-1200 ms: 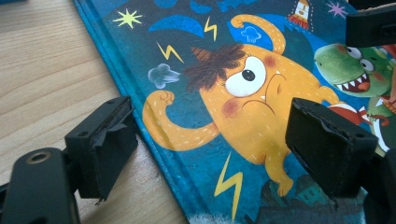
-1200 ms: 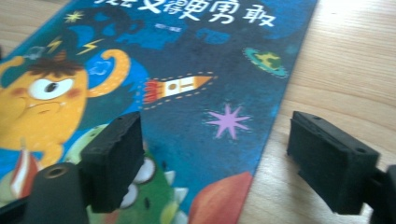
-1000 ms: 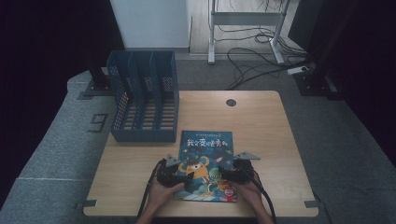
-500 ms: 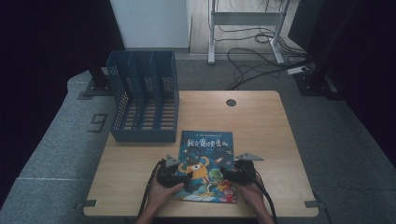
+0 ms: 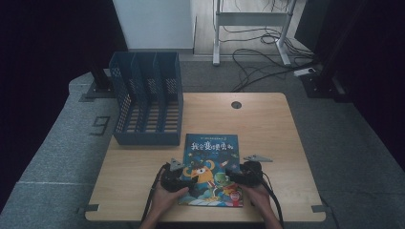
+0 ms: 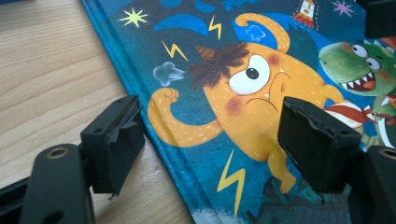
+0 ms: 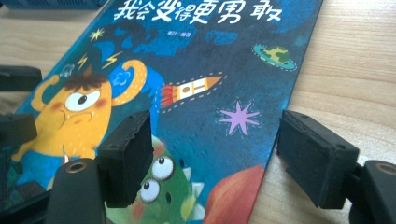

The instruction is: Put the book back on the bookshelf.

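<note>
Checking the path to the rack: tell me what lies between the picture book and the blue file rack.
Nothing: in the high view, bare table separates the picture book from the blue file rack.

Both hands low, grippers apart and wide.
Left gripper (image 5: 177, 177) and right gripper (image 5: 246, 174) point forward side by side; both have just been opening, fingers (image 6: 114, 142) gripping nothing.
</note>
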A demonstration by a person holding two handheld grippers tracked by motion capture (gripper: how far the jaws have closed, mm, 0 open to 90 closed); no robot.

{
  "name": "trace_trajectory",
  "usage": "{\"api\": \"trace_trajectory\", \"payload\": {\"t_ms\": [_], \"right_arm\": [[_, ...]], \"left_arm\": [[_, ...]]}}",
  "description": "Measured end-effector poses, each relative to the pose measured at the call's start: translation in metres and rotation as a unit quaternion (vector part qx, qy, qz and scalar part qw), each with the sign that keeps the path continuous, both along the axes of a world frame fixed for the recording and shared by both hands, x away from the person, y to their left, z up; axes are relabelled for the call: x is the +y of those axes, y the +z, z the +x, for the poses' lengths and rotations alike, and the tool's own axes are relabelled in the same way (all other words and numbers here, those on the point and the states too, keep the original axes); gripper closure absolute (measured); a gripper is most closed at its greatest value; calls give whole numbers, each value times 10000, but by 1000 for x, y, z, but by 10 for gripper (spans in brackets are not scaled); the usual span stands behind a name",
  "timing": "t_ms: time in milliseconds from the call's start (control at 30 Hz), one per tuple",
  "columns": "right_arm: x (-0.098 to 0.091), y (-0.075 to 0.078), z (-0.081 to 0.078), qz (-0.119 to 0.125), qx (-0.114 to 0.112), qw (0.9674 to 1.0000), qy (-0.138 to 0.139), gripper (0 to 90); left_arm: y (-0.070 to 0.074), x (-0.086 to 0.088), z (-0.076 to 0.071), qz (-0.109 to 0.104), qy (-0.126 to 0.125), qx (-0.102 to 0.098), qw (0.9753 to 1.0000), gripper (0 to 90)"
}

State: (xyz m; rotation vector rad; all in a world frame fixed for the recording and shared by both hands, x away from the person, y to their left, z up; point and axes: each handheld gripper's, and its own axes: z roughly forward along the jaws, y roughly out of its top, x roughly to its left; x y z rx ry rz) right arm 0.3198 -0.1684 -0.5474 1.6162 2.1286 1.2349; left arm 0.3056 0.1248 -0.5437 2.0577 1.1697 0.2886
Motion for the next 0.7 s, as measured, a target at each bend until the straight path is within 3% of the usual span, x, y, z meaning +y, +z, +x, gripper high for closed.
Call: {"api": "trace_trajectory", "payload": {"t_ms": [200,500,700], "right_arm": [[-6,1,6,195,93,9997,-114,254],[-11,6,5,464,103,9988,-118,262],[-20,20,2,988,8,9951,-55,271]], "left_arm": [[0,-6,0,80,-13,-46,10000,225],[0,-5,1,-8,-18,2,10000,223],[0,1,4,-251,-60,119,9996,212]]}}
